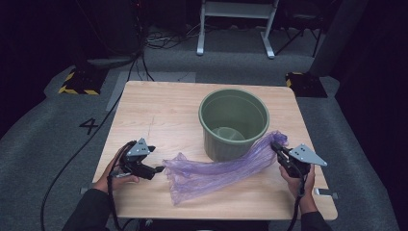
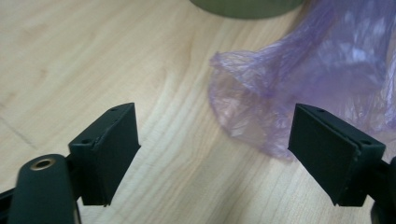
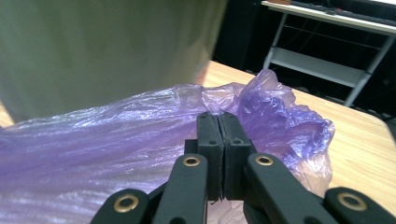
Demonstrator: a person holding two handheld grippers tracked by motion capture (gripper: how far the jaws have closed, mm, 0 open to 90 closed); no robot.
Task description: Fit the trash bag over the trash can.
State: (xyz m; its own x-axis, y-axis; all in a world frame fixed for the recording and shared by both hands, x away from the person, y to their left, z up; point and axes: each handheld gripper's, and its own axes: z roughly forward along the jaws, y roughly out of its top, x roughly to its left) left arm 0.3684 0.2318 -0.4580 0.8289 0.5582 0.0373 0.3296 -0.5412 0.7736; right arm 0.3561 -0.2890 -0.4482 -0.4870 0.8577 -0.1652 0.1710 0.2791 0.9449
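The bucket (image 1: 234,123) stands toward the table's (image 1: 159,106) far right, leaving the left half bare. The purple bag (image 1: 216,168) lies along the near edge (crumpled, stretched left to right). The right gripper (image 1: 278,148) is clamped on its right end; the left gripper (image 1: 158,169), jaws spread, sits just beside its left end.

Room is dark, light falls mainly on the desk (image 1: 159,110), pale wood, square-ish. Floor (image 1: 43,134) is grey carpet w/ a black "4" (image 1: 89,126) marked left of the desk. Far left: black stand base w/ yellow-black hazard tape (image 1: 77,83); a similar base (image 1: 306,83) far right. Cables (image 1: 161,41) run over the floor at the far side, one trails down the left. Far centre: white frame legs (image 1: 235,26). Walls too dark to tell.
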